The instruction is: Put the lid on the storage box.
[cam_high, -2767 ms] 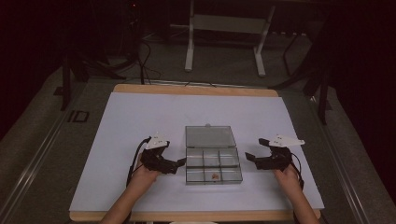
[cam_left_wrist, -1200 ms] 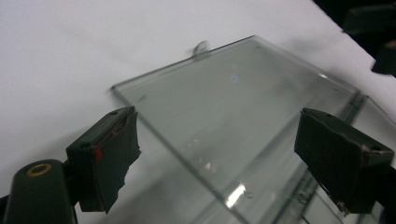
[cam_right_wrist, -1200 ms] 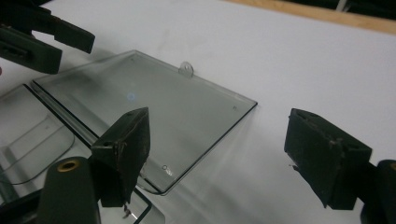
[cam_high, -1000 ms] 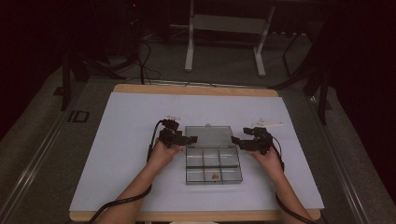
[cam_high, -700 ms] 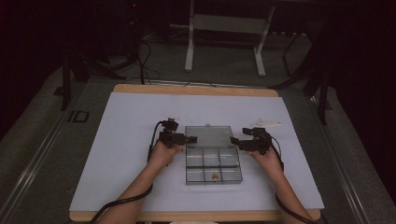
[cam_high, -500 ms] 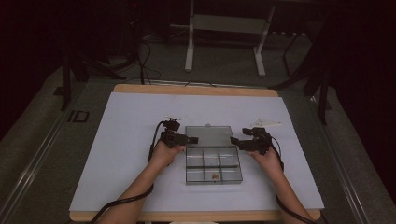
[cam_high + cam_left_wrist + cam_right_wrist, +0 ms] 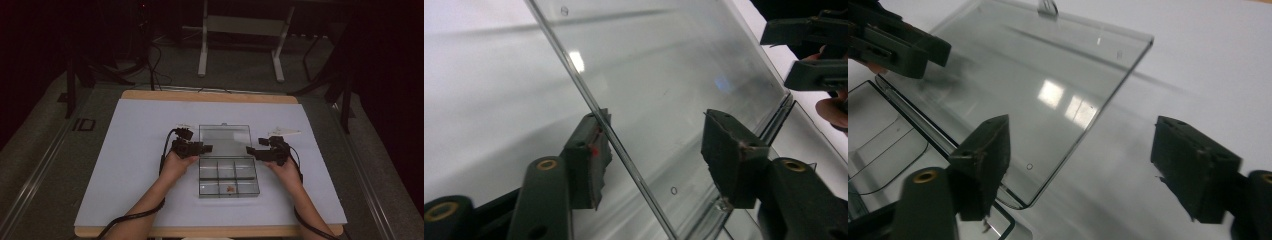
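both of your hands are now sitting up at the hinge line of the clear organiser box [image 7: 229,172], having come forward from beside its tray nearly three seconds ago; over the last second they are barely shifting at all. the box is lying just on your side of the table's [image 7: 125,150] centre, its lid [image 7: 225,139] folded back flat toward twelve o'clock and the six-cell tray toward six o'clock, with a small orange piece [image 7: 230,189] in the near middle cell.

your left gripper [image 7: 206,148] is sitting at nine o'clock of the lid. in the left gripper view [image 7: 651,150] its jaws are standing wide apart and straddling the lid's side edge [image 7: 589,100], one pad out over the white mat and one over the clear panel, gripping nothing. your right gripper [image 7: 251,151] is at three o'clock of the lid; in the right gripper view [image 7: 1083,165] its jaws are also spread wide, the lid's rounded corner [image 7: 1018,202] lying between them, one pad over the lid and the other well out over bare mat.

judging from that, you are lining up on both lid edges and not yet pinching. closing on them looks like the next step before you are swinging the lid over the tray, and thin slick plastic may be slipping out.
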